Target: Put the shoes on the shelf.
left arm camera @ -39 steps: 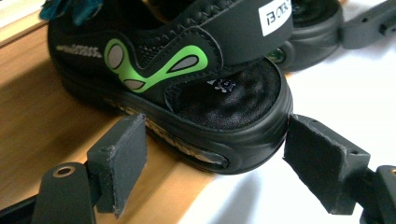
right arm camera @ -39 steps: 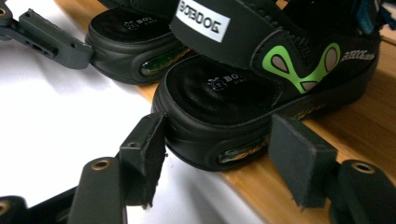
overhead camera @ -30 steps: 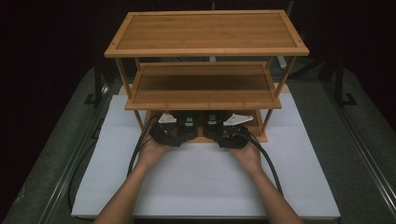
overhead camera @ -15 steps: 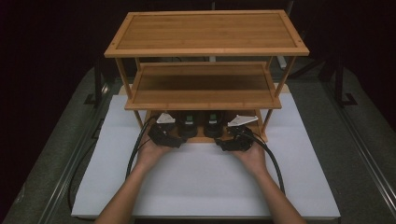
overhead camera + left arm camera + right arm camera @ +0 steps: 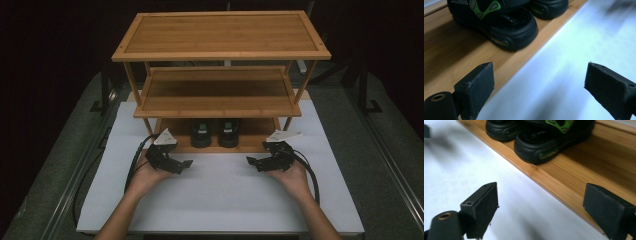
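High view showed left gripper and right gripper just opened, empty; black green-trimmed shoes placed on bamboo rack's bottom shelf, retreat likely next.

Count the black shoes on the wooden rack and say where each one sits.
2. The left shoe and the right shoe stand side by side on the bottom shelf of the rack, mid-shelf. The upper shelves look bare.

Count on inspection: two black rubber clogs with green accents, side by side just beyond both grippers. One three-tier bamboo shelf rack. One white rectangular board beneath. Two black two-jaw grippers: left gripper, right gripper.
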{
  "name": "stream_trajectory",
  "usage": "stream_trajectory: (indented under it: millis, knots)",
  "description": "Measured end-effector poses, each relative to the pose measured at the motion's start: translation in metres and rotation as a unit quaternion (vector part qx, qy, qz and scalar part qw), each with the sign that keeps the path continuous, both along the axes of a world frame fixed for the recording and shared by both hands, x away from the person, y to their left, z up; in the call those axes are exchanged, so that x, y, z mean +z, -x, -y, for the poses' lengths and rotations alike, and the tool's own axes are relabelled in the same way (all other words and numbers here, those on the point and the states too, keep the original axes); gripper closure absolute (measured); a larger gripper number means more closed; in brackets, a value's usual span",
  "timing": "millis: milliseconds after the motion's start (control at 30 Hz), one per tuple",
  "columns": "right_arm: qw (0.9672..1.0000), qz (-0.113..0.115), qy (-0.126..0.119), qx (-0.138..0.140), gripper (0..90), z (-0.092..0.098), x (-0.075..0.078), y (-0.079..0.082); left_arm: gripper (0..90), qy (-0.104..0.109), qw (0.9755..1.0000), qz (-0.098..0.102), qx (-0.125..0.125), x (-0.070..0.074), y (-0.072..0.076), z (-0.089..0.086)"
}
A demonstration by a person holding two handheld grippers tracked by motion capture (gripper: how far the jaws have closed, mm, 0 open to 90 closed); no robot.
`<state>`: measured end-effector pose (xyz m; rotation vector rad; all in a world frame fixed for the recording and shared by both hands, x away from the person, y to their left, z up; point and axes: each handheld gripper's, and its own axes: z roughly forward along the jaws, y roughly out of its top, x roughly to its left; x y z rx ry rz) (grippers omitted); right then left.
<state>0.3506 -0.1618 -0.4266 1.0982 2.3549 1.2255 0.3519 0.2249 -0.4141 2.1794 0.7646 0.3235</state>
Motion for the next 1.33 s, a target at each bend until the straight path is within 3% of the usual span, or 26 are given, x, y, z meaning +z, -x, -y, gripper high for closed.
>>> stream_trajectory:
  millis: [167,300,467,867,1067,1167,1333]
  knots:
    - [1.0000,-0.002,0.001,-0.006,2.3,0.018,0.000,0.016,8.6,-0.005,1.0000,0.003,0.003,0.002,0.020,-0.021]
    - [0.9994,-0.001,0.024,-0.024,1.9,0.033,-0.002,0.030,8.6,-0.008,0.9998,0.006,0.015,0.001,0.033,-0.038]
    - [0.9990,0.006,0.024,-0.037,1.9,0.049,-0.006,0.046,2.1,-0.016,0.9994,-0.006,0.031,-0.006,0.048,-0.057]
    - [0.9965,0.002,0.032,-0.077,1.9,0.093,-0.019,0.085,1.7,-0.049,0.9974,-0.016,0.051,-0.025,0.083,-0.087]
    - [0.9933,-0.010,0.061,-0.098,1.9,0.105,-0.027,0.096,1.7,-0.049,0.9968,-0.021,0.059,-0.036,0.089,-0.096]
    - [0.9919,-0.031,0.072,-0.099,1.9,0.106,-0.031,0.093,1.1,-0.041,0.9972,-0.019,0.060,-0.037,0.089,-0.097]
    - [0.9916,-0.032,0.075,-0.100,1.9,0.105,-0.031,0.093,0.8,-0.040,0.9973,-0.018,0.059,-0.038,0.089,-0.097]
